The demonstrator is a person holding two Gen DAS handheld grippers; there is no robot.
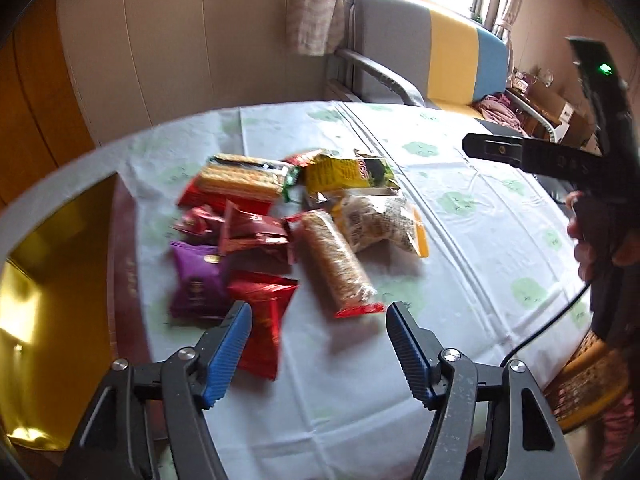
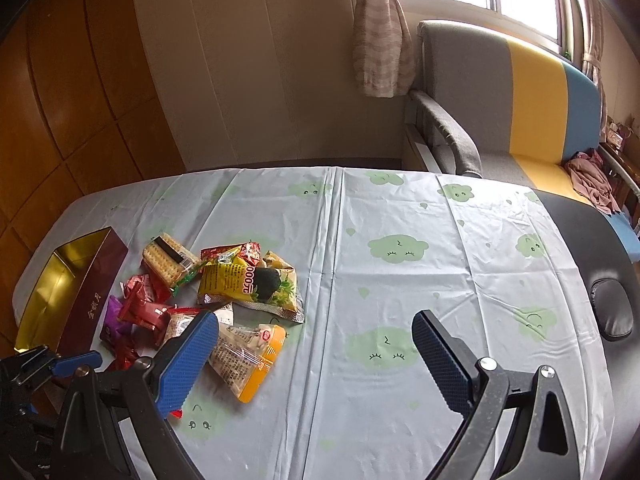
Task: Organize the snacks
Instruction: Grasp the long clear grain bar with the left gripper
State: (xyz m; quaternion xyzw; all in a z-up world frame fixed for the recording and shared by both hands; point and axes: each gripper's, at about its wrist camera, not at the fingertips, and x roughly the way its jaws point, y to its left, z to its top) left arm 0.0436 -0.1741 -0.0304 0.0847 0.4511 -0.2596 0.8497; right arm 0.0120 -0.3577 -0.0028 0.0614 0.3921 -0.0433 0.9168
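A heap of snack packets lies on the table: a long brown cracker pack (image 1: 336,268), a purple packet (image 1: 198,280), red packets (image 1: 262,320), a yellow bag (image 1: 344,170) and a clear-and-orange bag (image 1: 380,224). My left gripper (image 1: 318,320) is open just in front of the heap, above the red packet and the cracker pack's end. My right gripper (image 2: 316,332) is open and empty, right of the heap, near the clear-and-orange bag (image 2: 248,356). The yellow bag (image 2: 248,284) also shows there. The right gripper's body shows in the left wrist view (image 1: 540,156).
An open maroon box with a gold inside (image 1: 48,280) stands left of the heap; it also shows in the right wrist view (image 2: 60,292). The table has a pale cloth with green clouds (image 2: 400,248). A grey, yellow and blue sofa (image 2: 520,100) stands behind.
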